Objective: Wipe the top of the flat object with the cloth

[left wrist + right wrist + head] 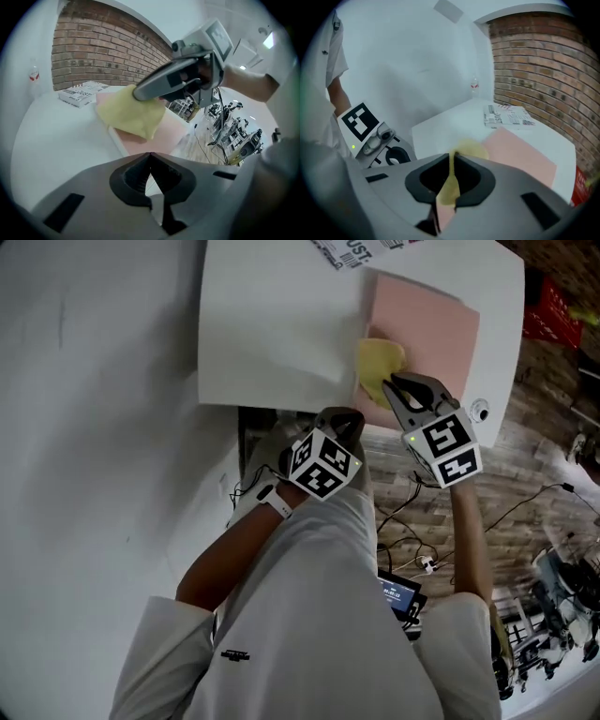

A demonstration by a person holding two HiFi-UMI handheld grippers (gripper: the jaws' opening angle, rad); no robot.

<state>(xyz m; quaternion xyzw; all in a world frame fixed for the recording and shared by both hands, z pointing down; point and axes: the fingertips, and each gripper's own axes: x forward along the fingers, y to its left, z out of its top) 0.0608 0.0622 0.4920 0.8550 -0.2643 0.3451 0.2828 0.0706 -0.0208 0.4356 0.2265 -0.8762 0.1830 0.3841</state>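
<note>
Right hand-held gripper [453,159] clamped on soft yellow cloth [378,367], lying at near edge of flat pink sheet [427,329] on white table [272,324]. Left hand-held gripper [150,157] closed, empty. Best: press cloth flat, sweep overlapping passes.

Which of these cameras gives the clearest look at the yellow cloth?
The left gripper view: the yellow cloth shows large there, draped on the pink sheet under the right gripper. The head view shows it small, partly hidden by that gripper. The right gripper view shows only a strip pinched between its fingers.
</note>
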